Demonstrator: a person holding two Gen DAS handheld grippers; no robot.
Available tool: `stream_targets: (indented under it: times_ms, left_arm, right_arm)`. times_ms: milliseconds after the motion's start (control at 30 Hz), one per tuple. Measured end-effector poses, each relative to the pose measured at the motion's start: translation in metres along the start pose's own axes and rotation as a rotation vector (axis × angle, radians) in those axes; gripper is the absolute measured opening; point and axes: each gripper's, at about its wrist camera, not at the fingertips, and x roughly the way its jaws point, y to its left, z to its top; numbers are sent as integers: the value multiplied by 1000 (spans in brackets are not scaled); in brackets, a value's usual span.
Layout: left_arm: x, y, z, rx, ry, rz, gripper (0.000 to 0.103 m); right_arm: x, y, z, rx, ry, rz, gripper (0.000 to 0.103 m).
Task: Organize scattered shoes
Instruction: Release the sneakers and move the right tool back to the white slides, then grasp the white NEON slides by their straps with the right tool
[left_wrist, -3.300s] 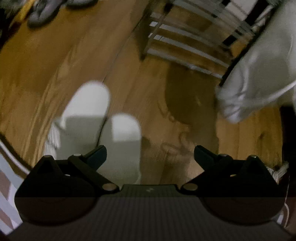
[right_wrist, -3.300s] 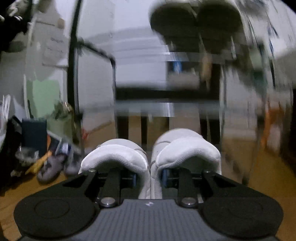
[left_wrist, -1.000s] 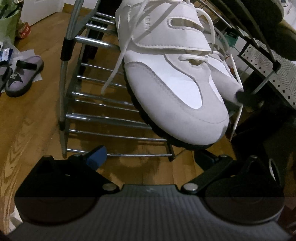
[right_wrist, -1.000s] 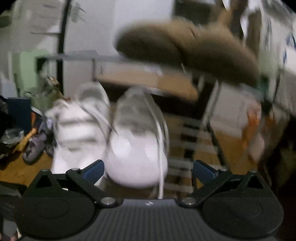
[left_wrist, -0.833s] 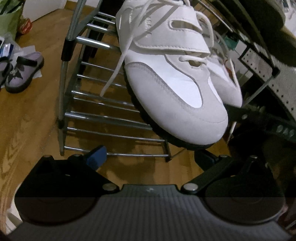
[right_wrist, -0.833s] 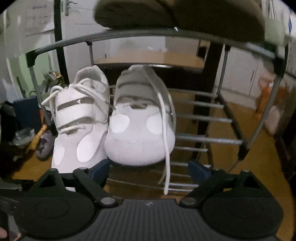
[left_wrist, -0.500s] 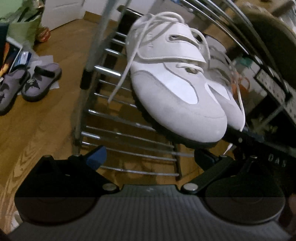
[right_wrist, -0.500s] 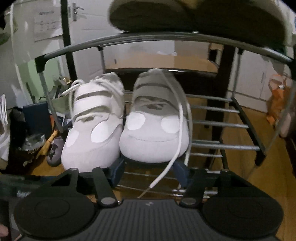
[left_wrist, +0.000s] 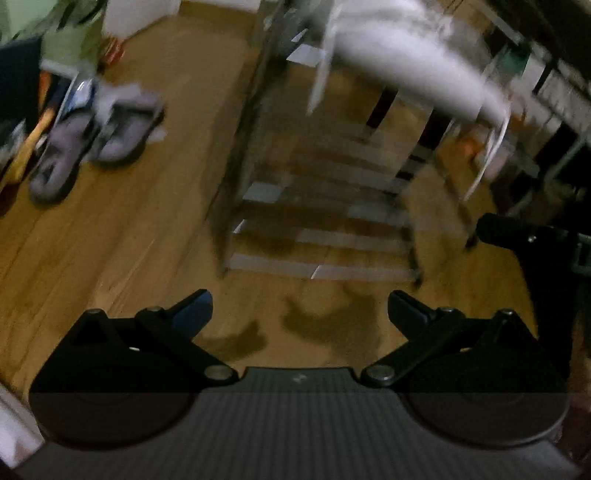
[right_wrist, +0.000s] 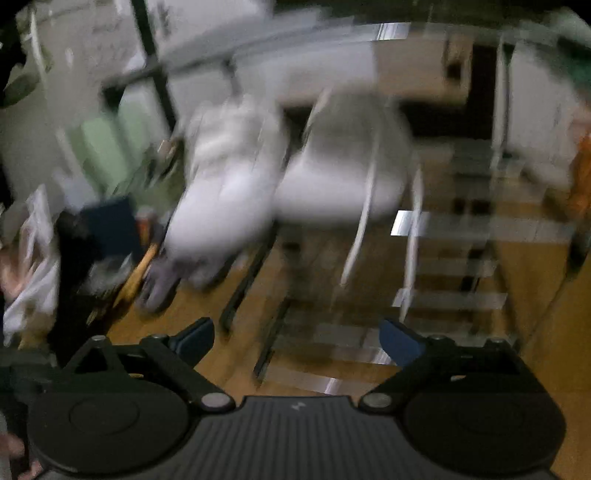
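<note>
Both grippers tilt down toward the floor in front of the metal shoe rack. Left gripper jaws wide apart, nothing btwn them. Right gripper jaws opening, also empty. White sneakers, blurred, side by side on a rack shelf, toes toward the cams, laces hanging off the front.

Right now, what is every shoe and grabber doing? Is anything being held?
White sneakers: side by side on the metal shoe rack, held by nothing.
Purple slippers: a pair on the wooden floor left of the rack, not put away.
Left gripper: fingers apart, empty.
Right gripper: jaws opening, nothing between the fingers.
</note>
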Motion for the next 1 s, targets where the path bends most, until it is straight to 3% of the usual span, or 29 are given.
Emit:
stream_targets:
  times_ms: [200, 300, 400, 467, 600, 733, 867, 933, 1000]
  left_arm:
    - [0, 86, -61, -71, 86, 227, 103]
    - [4, 135, -96, -178, 175, 299, 103]
    - [7, 168, -110, -304, 170, 328, 103]
    - [14, 175, -113, -296, 200, 343, 103]
    - [29, 166, -117, -184, 262, 374, 103]
    - [42, 167, -120, -162, 299, 342, 103]
    - [47, 173, -122, -171, 319, 315, 103]
    - [46, 173, -121, -182, 319, 302, 103]
    - [42, 176, -120, -197, 319, 250, 103]
  right_arm:
    - [103, 7, -66, 138, 380, 191, 83]
    - [148, 38, -96, 100, 522, 266, 83]
    - [160, 72, -119, -53, 551, 285, 84]
    - [167, 99, -140, -194, 570, 296, 84]
    - [181, 151, -185, -487, 601, 306, 87]
    - [195, 163, -212, -614, 615, 265, 82]
    - [199, 153, -205, -592, 606, 287, 74]
    - [200, 144, -192, -555, 598, 289, 60]
    - [205, 135, -177, -507, 584, 271, 55]
